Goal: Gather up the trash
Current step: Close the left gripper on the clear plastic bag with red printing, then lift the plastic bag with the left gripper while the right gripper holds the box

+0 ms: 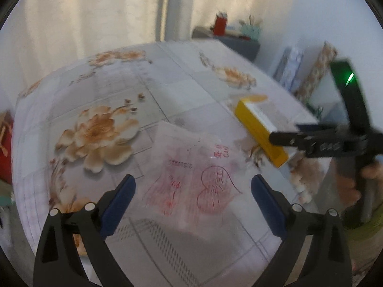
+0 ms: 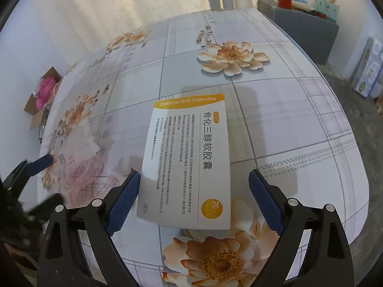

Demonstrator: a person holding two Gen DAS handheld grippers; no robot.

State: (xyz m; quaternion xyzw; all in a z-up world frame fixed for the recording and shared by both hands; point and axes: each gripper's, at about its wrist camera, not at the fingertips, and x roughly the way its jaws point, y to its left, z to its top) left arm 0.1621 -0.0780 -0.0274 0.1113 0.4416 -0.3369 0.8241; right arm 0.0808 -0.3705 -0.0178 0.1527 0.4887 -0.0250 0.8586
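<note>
Straddling the "Calcitriol Soft Capsules" box [image 2: 189, 160], right tool [image 2: 194, 192] gapes wide; left tool [image 1: 193, 192] too

Pale grey-white checked worktop [image 2: 275, 110] printed with peach-orange flowers. White and yellow-orange medicine box [image 2: 189, 157] with black lettering. Clear wrapper [image 1: 198, 177] marked in red, a heart included. Dark blue pads on black fingers [image 2: 124, 201].

I see a flowered tablecloth [image 2: 275, 100], pale curtains [image 2: 115, 2] at the far side, a grey cabinet [image 2: 308, 28] far right, and a cardboard box [image 2: 38, 110] left.
</note>
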